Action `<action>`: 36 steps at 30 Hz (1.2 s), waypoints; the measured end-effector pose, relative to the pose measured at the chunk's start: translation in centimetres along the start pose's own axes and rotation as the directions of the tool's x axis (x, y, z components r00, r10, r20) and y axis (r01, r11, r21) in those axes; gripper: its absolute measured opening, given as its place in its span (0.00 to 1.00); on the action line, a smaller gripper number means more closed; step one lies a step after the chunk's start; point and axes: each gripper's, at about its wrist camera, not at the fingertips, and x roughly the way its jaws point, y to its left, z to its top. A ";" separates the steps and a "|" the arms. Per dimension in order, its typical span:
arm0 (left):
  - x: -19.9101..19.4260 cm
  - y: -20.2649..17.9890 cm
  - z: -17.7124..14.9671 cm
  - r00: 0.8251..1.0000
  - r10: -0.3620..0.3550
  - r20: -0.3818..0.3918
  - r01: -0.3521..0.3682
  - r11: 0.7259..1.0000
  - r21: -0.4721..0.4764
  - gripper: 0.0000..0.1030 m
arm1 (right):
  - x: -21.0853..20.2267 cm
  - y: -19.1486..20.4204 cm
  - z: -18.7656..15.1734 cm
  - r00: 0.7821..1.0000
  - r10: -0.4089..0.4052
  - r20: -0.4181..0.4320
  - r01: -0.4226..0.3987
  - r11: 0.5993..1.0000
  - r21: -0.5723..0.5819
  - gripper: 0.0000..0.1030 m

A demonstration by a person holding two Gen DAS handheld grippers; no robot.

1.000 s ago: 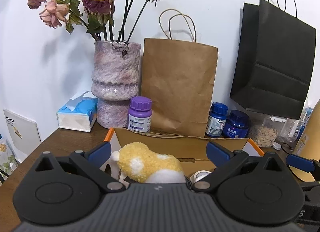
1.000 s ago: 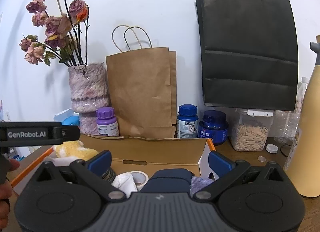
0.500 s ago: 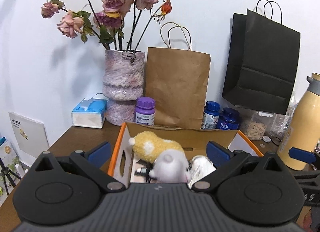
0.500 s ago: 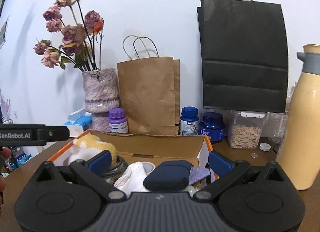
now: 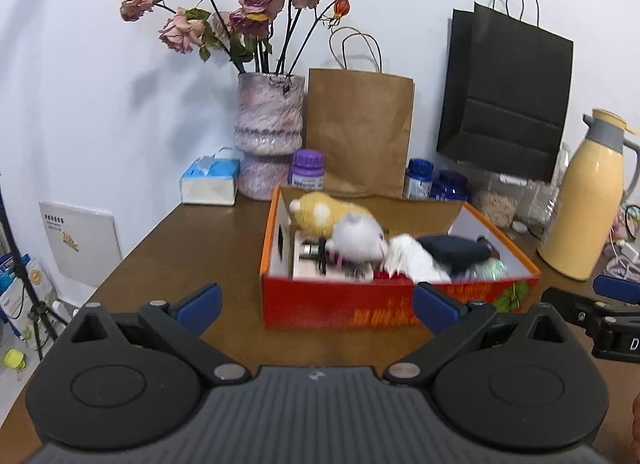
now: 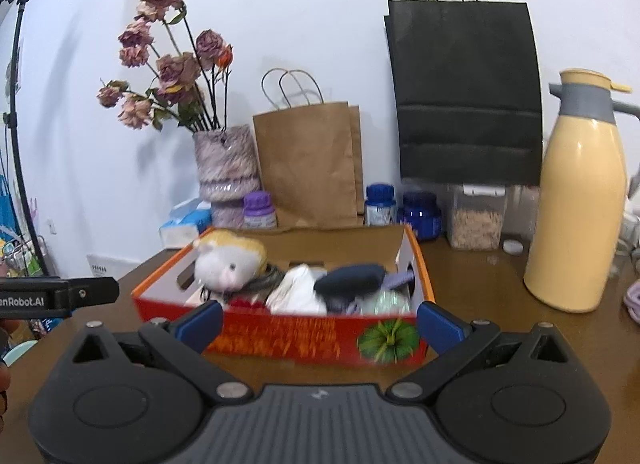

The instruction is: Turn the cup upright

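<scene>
I cannot make out a cup in either view. An orange-red cardboard box (image 5: 360,306) (image 6: 300,340) stands on the brown table, packed with a yellow-white plush toy (image 5: 332,216) (image 6: 228,260), white cloth, a dark blue pouch (image 5: 452,250) (image 6: 348,280) and a pale green glassy thing (image 6: 384,300). My left gripper (image 5: 317,304) is open in front of the box's near wall, with nothing between its fingers. My right gripper (image 6: 320,324) is likewise open and empty before the box. Each gripper shows at the edge of the other's view.
Along the back wall stand a vase of dried roses (image 5: 270,136), a brown paper bag (image 5: 358,132), a black bag (image 5: 504,92), pill bottles and a seed container (image 6: 476,220). A tissue box (image 5: 208,186) sits back left, a yellow thermos jug (image 6: 576,216) to the right. The table's left edge drops off.
Both grippers have drawn back from over the box, so its whole front wall now shows. Both stay open and empty.
</scene>
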 end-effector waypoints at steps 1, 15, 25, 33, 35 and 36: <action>-0.6 0.1 -0.4 1.000 0.002 -0.001 -0.002 1.000 0.002 1.00 | -0.5 0.1 -0.4 1.000 0.000 -0.006 0.000 1.000 0.004 1.00; -6.5 -0.5 -4.5 1.000 -0.008 -0.020 0.009 1.000 0.028 1.00 | -6.3 0.4 -4.8 0.999 -0.013 -0.048 0.015 0.999 0.038 1.00; -8.0 -0.7 -5.9 0.999 -0.011 -0.034 0.012 1.000 0.022 1.00 | -8.4 0.9 -5.9 0.999 -0.011 -0.049 0.012 1.000 0.027 1.00; -8.3 -0.7 -6.1 0.999 -0.016 -0.035 0.017 1.000 0.019 1.00 | -9.0 1.3 -6.1 0.999 -0.009 -0.049 0.010 1.000 0.021 1.00; -8.3 -0.7 -6.1 0.999 -0.016 -0.035 0.017 1.000 0.019 1.00 | -9.0 1.2 -6.2 0.999 -0.009 -0.049 0.010 1.000 0.021 1.00; -8.3 -0.7 -6.0 0.999 -0.016 -0.036 0.017 1.000 0.019 1.00 | -9.0 1.2 -6.2 0.999 -0.009 -0.049 0.010 1.000 0.021 1.00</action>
